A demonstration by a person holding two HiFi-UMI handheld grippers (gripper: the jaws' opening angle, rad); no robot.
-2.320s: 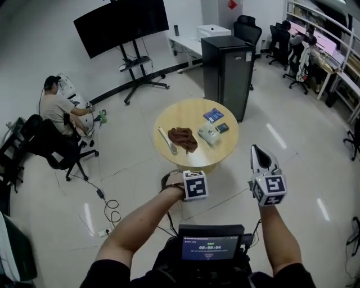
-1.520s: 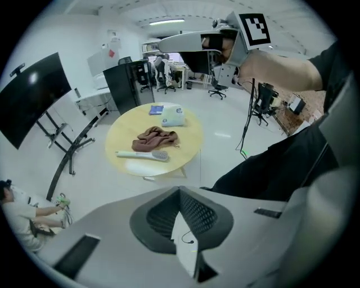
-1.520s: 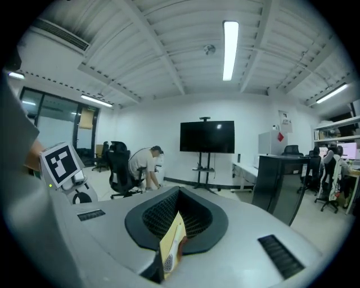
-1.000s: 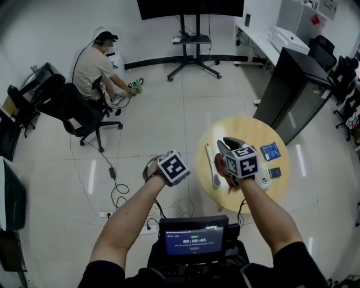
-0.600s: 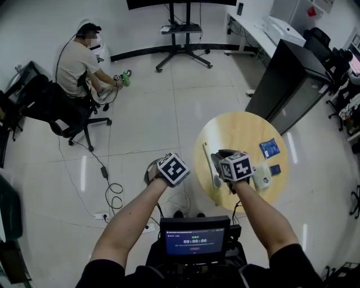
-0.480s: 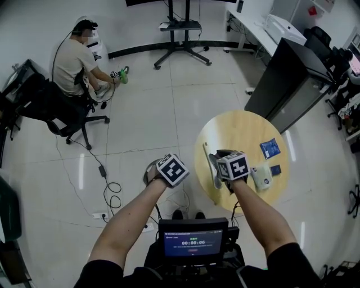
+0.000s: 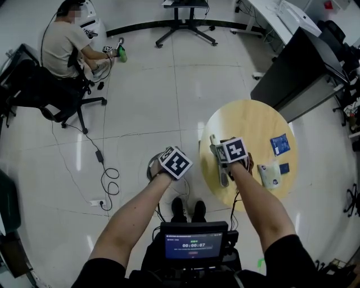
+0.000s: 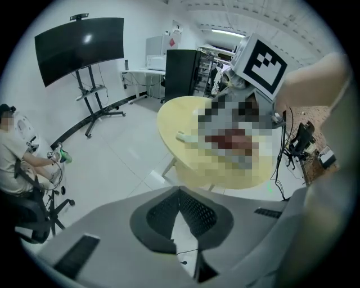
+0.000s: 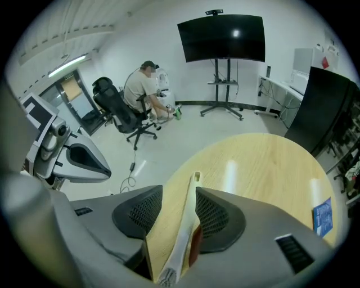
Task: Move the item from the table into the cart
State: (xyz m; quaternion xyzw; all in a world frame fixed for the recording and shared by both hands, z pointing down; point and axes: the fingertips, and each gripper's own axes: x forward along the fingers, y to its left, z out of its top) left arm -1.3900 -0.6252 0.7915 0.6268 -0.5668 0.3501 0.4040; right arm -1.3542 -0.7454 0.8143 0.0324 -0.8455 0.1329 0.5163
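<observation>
Right gripper (image 9: 179, 191): jaws have just been opening, now wide, astride the white brush (image 9: 183, 225), not pressing it.
White brush: flat on the round wooden surface (image 9: 253, 163), at its 9 o'clock edge in the head view.
Left gripper (image 8: 179, 190): closed, empty, above the floor (image 8: 129, 152).

Head view: high up, facing steeply down over both forearms; floor and round counter (image 7: 247, 121) lie well below. Left gripper view: rides on left gripper (image 8: 179, 194), off the counter's edge, looking along the jaws over the floor at the counter's side. Right gripper view: on right gripper (image 9: 179, 205), close over the counter top, facing across it. All three share the counter, seated person (image 7: 59, 42) and screen stand (image 7: 187, 17)
</observation>
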